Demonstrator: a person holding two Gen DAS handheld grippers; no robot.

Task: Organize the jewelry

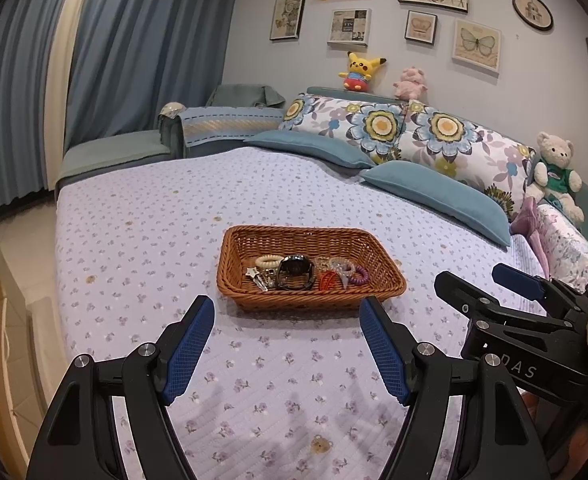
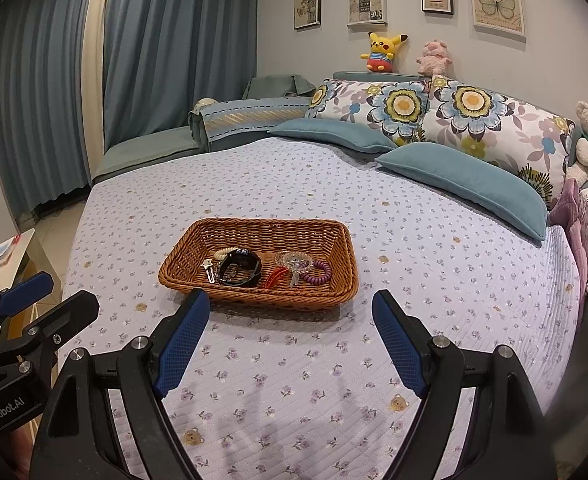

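Note:
A brown wicker basket point(image 1: 334, 236) stands on the bed; it also shows in the right wrist view point(image 2: 229, 228). Inside lie a black watch point(image 1: 295, 272), a cream bead bracelet point(image 1: 269, 261), a star hair clip point(image 1: 255, 274), a red clip point(image 1: 326, 279), a clear bracelet point(image 1: 340, 265) and a purple coil hair tie point(image 1: 359, 275). The same watch point(image 2: 239, 267) and purple tie point(image 2: 320, 274) show in the right wrist view. My left gripper point(image 1: 287, 308) is open and empty, just short of the basket's near rim. My right gripper point(image 2: 289, 300) is open and empty, also just short of the basket.
The bed has a lilac flowered quilt point(image 1: 173, 240). Blue and flowered pillows point(image 1: 434, 192) lie behind the basket. A teddy bear point(image 1: 554, 176) sits at the right. A white side table point(image 2: 1, 264) stands off the bed's left edge.

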